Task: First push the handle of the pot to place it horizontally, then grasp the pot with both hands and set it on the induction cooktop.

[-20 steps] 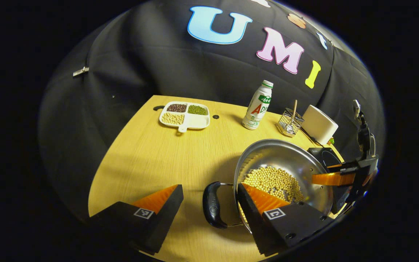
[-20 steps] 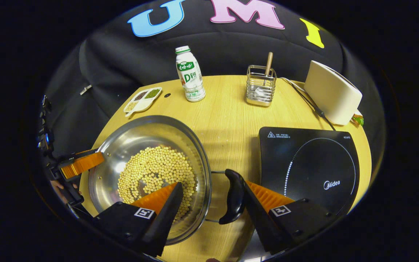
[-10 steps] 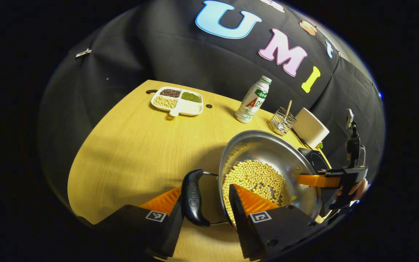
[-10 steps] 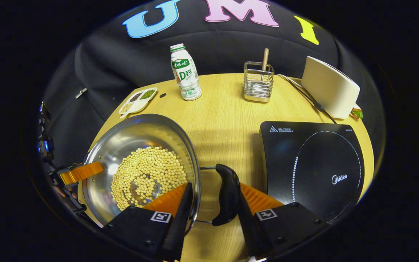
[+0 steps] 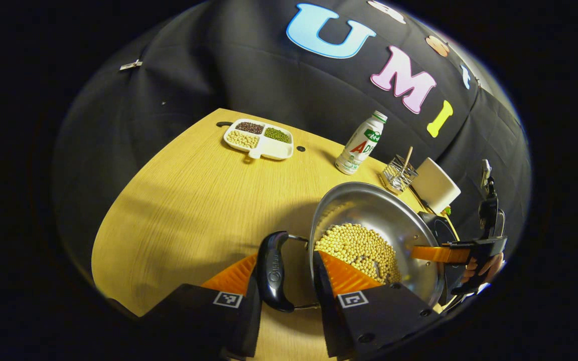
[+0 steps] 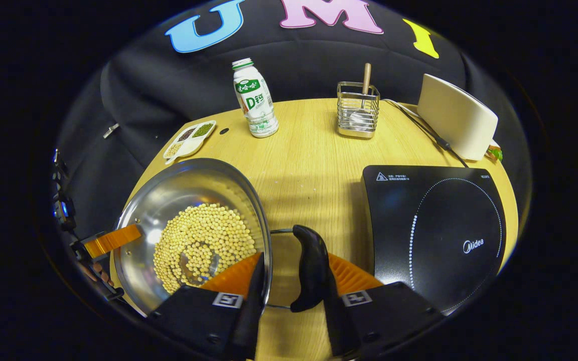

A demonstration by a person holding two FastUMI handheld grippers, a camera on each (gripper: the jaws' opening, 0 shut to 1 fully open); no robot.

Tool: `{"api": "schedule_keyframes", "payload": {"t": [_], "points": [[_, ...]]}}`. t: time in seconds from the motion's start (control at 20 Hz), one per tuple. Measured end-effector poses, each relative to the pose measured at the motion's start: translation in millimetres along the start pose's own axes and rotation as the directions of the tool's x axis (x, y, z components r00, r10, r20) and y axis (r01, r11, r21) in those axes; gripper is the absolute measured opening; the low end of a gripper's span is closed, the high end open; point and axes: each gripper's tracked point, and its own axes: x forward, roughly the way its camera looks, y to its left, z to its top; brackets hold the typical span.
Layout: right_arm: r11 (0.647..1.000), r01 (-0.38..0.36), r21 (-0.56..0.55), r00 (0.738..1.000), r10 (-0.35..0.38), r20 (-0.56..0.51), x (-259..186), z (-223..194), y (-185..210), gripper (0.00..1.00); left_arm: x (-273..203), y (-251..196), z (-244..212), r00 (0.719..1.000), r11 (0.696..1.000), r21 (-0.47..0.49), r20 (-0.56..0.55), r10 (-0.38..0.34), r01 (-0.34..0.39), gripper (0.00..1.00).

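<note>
- Between the left gripper (image 5: 283,281) fingers: black left handle (image 5: 272,271), long axis running 12 to 6. Outer pad touches the grip; inner finger sits just inside the pot (image 5: 377,235) rim, a gap off the grip. Closing, not yet pinching.
- Right gripper (image 6: 291,281): same picture. Right handle (image 6: 310,268) rests against the outer finger; the inner finger is inside the rim. Partly spread.
- Pot, with soybeans (image 6: 199,240) in its bowl, stands on the table (image 6: 309,155), held between both grippers.
- Induction cooktop (image 6: 437,230) lies at 2 o'clock from the right gripper, just beside that handle; right hand nearer.
- Judgement: both pinches must firm up before lifting toward the cooktop.
</note>
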Motion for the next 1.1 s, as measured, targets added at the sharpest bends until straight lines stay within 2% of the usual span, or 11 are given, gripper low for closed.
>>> {"api": "schedule_keyframes", "payload": {"t": [0.1, 0.15, 0.2, 0.25, 0.45, 0.5, 0.55, 0.85, 1.1], "points": [[1.000, -0.003, -0.027, 1.000, 0.003, -0.002, -1.0, -2.2, -1.1, 0.54, -3.9, -0.5, -2.6, 1.000, 1.000, 0.011, -0.011, 0.020, -0.020, 0.52], [0.999, -0.002, -0.032, 1.000, 0.002, -0.001, -3.7, -4.5, -1.0, 0.50, -6.6, -0.9, -3.7, 0.999, 1.000, 0.014, -0.017, 0.027, -0.027, 0.50], [0.999, -0.003, -0.037, 1.000, 0.003, -0.002, -6.4, -7.0, -0.8, 0.54, -9.4, -1.1, -5.9, 0.999, 0.999, 0.015, -0.020, 0.034, -0.033, 0.48], [0.999, -0.006, -0.042, 1.000, 0.006, -0.006, -10.1, -9.4, -0.9, 0.54, -13.6, -3.1, -6.9, 0.999, 0.999, 0.015, -0.018, 0.037, -0.037, 0.51], [0.999, -0.021, -0.048, 1.000, 0.021, 0.001, -34.9, -0.6, -3.4, 0.54, -36.4, -20.5, 1.3, 0.999, 0.998, 0.019, -0.003, 0.053, -0.053, 0.50], [0.999, -0.016, -0.047, 1.000, 0.016, 0.004, -45.6, 3.5, -7.9, 0.50, -42.6, -28.8, 2.4, 0.999, 0.998, 0.021, -0.002, 0.053, -0.053, 0.48], [0.999, -0.009, -0.053, 1.000, 0.010, 0.017, -59.3, 9.1, -14.0, 0.54, -49.3, -39.2, 2.3, 0.999, 0.999, 0.016, -0.005, 0.049, -0.049, 0.49], [0.998, -0.006, -0.069, 0.998, 0.010, 0.057, -131.2, 31.6, -67.0, 0.54, -82.9, -119.9, 5.7, 0.999, 0.999, 0.003, 0.010, 0.040, -0.040, 0.49], [0.999, -0.002, -0.048, 0.996, 0.007, 0.092, -164.4, 46.4, -124.4, 0.54, -82.7, -188.1, 6.9, 1.000, 1.000, 0.018, 0.021, 0.018, -0.019, 0.49]]}}
